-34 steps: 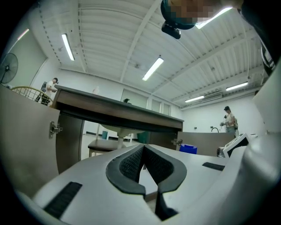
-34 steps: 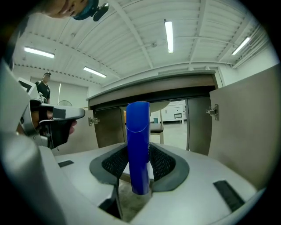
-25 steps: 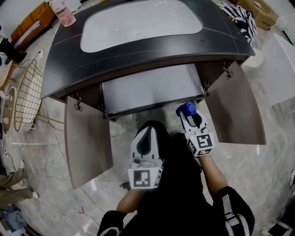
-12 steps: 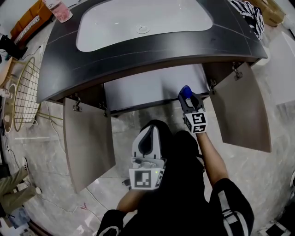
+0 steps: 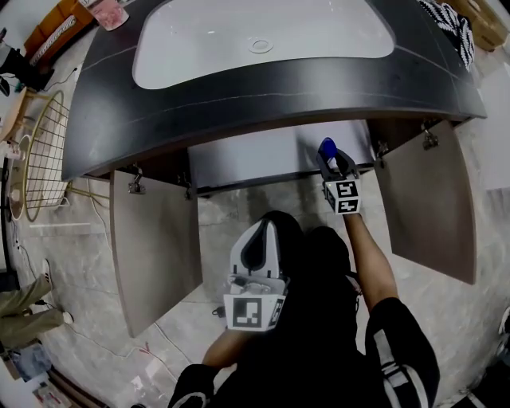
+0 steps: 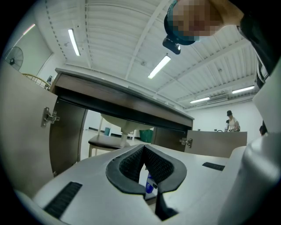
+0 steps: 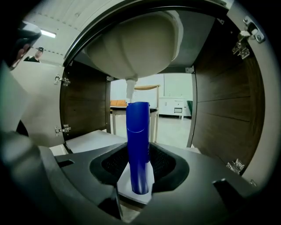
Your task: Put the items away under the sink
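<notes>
Looked steeply down on a dark counter (image 5: 119,119) with a white sink (image 5: 263,40) set into it; saw both cabinet doors swung wide below, the left door (image 5: 155,247) and the right door (image 5: 426,199), with a pale grey shelf (image 5: 255,159) showing between them under the counter's front edge.

Reached the right gripper (image 5: 335,163) forward at arm's length to the shelf's front, near its right end; pinched a blue-capped bottle (image 5: 327,148) between its fingers, which were closed on the white body with the tall blue cap standing clear beyond the fingertips; from the right gripper view, held that bottle upright at the mouth of the cabinet, beneath the rounded underside of the sink bowl, between dark wooden side walls with metal hinges (image 7: 242,44); could not tell whether the bottle touched the shelf.

Kept the left gripper (image 5: 256,247) low and close to the body, over dark clothing, well apart from the bottle; pressed its fingers together with nothing pinched between them; pointed it up toward the counter's edge and the open cabinet.

Noted a wire basket (image 5: 44,151) on the stone floor (image 5: 239,215) to the left, a pink cup (image 5: 107,12) on the counter's far left corner, and a striped cloth (image 5: 450,24) at its far right corner.
</notes>
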`<state>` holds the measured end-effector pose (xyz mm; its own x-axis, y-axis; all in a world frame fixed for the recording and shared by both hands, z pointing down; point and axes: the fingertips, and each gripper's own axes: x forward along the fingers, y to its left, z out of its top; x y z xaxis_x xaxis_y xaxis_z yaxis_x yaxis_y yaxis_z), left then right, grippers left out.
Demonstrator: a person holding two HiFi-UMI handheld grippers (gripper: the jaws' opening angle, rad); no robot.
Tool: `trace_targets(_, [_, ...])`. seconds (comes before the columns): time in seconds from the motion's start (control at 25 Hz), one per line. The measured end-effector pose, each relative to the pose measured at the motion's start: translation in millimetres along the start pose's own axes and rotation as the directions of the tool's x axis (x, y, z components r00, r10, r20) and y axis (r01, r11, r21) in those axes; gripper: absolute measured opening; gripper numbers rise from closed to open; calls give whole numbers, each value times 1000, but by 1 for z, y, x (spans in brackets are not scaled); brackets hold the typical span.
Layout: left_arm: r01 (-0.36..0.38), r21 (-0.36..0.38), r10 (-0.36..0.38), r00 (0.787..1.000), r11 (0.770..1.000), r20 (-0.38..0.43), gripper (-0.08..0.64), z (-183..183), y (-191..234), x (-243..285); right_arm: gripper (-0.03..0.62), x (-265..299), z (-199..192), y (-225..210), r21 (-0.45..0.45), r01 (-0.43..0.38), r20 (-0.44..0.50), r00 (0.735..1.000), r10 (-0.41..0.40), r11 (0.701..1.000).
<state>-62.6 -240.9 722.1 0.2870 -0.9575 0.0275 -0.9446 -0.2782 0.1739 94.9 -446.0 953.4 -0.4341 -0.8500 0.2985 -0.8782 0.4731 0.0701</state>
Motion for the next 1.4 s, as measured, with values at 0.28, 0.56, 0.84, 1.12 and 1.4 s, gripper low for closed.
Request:
trace_targets(0.28, [-18,-4,18,1000,1000,-19,15,-6,5,7,149,15,-22,-4,26,21,-29,999,-20,999])
trace_targets(0.56, [-21,-41,20,999,999,-35,15,-8,4,8,149,22,-34,-11,36,48,-32,998,-47,998])
trace_targets(0.84, [-22,-56,19,998,998,-52,15,-13,8,8,149,24,-40,-13,40,52,-34,998,-50,998])
trace_targets(1.12, [-13,-69,10,999,998,-50,15,-15,9,8,150,24,-43,-12,35,51,-59,997,-49,998])
trace_targets(1.4, [-3,-37,2,1000,999,-28,15,-11,19,2,194,20,-47,-8,37,61,-100,993,-57,997])
